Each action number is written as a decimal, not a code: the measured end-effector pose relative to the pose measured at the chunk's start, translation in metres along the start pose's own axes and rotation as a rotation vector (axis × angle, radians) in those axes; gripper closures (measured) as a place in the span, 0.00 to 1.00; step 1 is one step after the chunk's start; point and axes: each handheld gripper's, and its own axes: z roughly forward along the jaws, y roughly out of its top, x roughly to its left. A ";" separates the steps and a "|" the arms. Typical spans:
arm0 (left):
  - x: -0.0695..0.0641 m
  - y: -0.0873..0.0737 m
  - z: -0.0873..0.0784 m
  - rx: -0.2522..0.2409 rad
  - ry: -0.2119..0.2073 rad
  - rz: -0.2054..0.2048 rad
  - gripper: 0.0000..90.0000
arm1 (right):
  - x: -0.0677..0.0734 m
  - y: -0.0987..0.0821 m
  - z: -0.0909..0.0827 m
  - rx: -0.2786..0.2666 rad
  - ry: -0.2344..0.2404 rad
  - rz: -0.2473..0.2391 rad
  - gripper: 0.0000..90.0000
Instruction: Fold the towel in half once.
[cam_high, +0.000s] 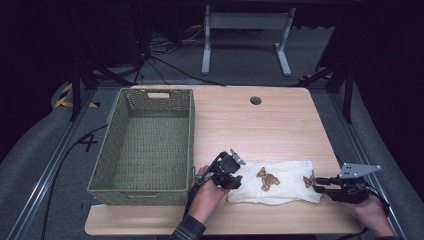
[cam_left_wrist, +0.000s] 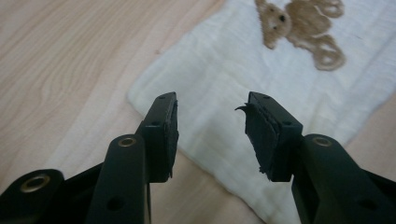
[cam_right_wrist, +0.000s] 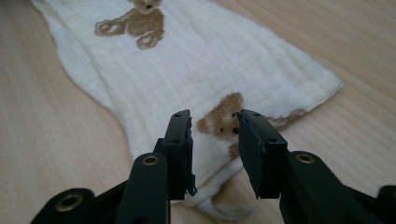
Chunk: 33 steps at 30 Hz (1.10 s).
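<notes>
A white folded cloth (cam_high: 285, 192) printed with brown teddy bears (cam_high: 268, 179) lies flat near the table's front edge. My left gripper (cam_high: 235, 182) is at the cloth's left end, held by a hand in a plaid sleeve. In the left gripper view, the left gripper (cam_left_wrist: 212, 126) is open just above the cloth (cam_left_wrist: 224, 70), with nothing between its pads. My right gripper (cam_high: 317, 184) is at the cloth's right end. Its jaws also stand apart in the right gripper view (cam_right_wrist: 215, 140), over the cloth's edge (cam_right_wrist: 187, 70) and a bear print (cam_right_wrist: 224, 121), without pressing on it.
A green woven basket (cam_high: 191, 130) stands empty on the left half of the wooden table (cam_high: 250, 125), close to my left hand. A round cable hole (cam_high: 255, 100) sits near the table's far edge. Bare wood lies beyond the cloth.
</notes>
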 end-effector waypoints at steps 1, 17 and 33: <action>0.002 0.001 0.001 -0.003 0.008 0.001 0.60 | -0.004 0.003 0.002 -0.006 -0.003 0.006 0.71; 0.035 0.012 0.028 0.038 0.115 -0.063 0.60 | -0.049 0.029 0.026 -0.028 -0.084 0.055 0.69; 0.036 0.007 0.037 0.058 0.102 -0.052 0.69 | -0.069 0.027 0.043 0.024 -0.099 0.098 0.75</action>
